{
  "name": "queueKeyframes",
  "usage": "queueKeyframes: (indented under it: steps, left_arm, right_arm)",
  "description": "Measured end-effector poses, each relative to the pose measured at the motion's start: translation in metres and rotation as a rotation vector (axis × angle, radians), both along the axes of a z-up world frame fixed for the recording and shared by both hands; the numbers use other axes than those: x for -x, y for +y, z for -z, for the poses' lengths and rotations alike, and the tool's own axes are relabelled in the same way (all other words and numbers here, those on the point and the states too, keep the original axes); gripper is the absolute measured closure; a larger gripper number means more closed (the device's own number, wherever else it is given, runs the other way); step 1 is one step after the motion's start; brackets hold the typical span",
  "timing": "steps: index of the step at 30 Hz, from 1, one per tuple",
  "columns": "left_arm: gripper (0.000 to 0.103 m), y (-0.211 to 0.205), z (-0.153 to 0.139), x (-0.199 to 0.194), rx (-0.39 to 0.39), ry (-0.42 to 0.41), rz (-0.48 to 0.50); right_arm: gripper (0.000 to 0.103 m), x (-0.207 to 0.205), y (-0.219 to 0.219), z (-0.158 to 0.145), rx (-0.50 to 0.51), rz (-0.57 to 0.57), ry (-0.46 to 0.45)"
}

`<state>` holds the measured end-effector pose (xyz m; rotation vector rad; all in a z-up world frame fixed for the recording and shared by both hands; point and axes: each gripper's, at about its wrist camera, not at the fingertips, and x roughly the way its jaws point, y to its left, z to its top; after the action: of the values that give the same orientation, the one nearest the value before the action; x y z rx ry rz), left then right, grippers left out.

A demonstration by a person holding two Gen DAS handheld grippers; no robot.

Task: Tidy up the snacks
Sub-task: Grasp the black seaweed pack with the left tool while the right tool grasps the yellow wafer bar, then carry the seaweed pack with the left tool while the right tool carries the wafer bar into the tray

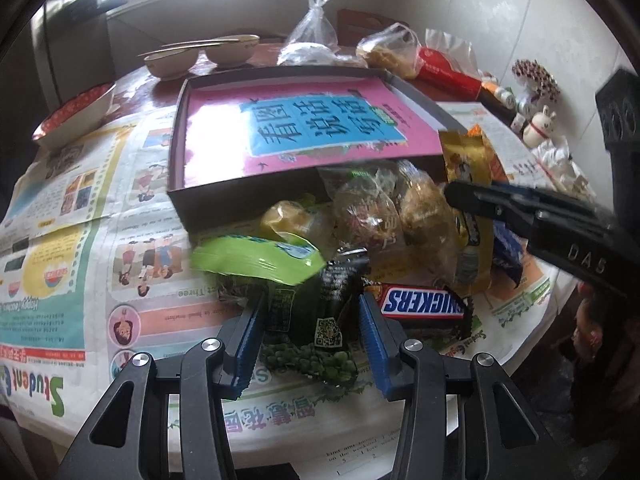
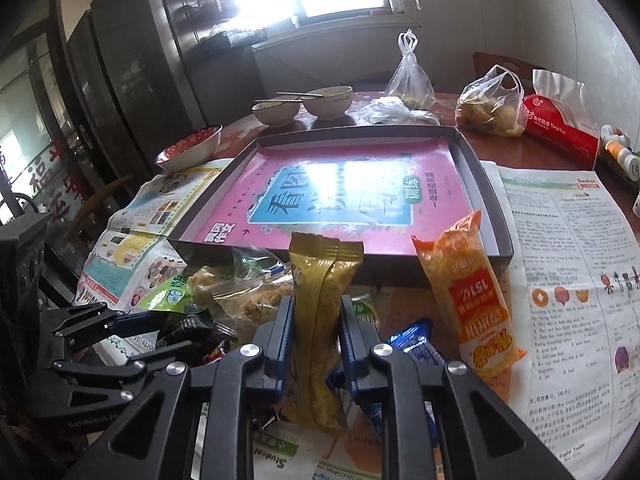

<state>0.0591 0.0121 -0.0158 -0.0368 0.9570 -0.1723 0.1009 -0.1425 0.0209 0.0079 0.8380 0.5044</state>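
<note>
Shallow dark box [image 2: 494, 216] holds only a pink book [image 2: 344, 192], snack pile just in front on the newspaper [image 2: 568, 240]; right gripper [image 2: 316, 320] clamped on an upright gold packet [image 2: 320, 292], left gripper [image 1: 312, 320] pinching a dark green packet [image 1: 320, 312] beside a chocolate bar [image 1: 424, 306].

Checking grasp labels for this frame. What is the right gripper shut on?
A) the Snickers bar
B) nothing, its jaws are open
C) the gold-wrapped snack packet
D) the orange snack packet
C: in the right wrist view the right gripper has its blue pads pressed on both sides of the gold-wrapped snack packet, while the orange snack packet lies apart to the side.
</note>
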Motion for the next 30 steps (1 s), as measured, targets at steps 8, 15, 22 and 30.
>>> queueKeyframes:
  steps: [8, 15, 22, 30]
  left_arm:
    - [0.065, 0.006, 0.004, -0.002, 0.069, 0.016, -0.011]
    - [0.065, 0.014, -0.010, 0.012, 0.135, -0.014, -0.026]
    - [0.065, 0.010, -0.029, 0.024, 0.154, -0.050, -0.009]
    - [0.065, 0.002, -0.052, 0.032, 0.178, -0.101, 0.006]
  right_arm:
    - [0.085, 0.001, -0.004, -0.006, -0.019, -0.018, -0.025]
    - [0.086, 0.003, -0.009, -0.019, -0.047, -0.020, -0.058]
    - [0.086, 0.006, -0.011, -0.037, -0.058, -0.014, -0.116]
    - [0.087, 0.006, -0.016, -0.054, -0.086, -0.003, -0.157]
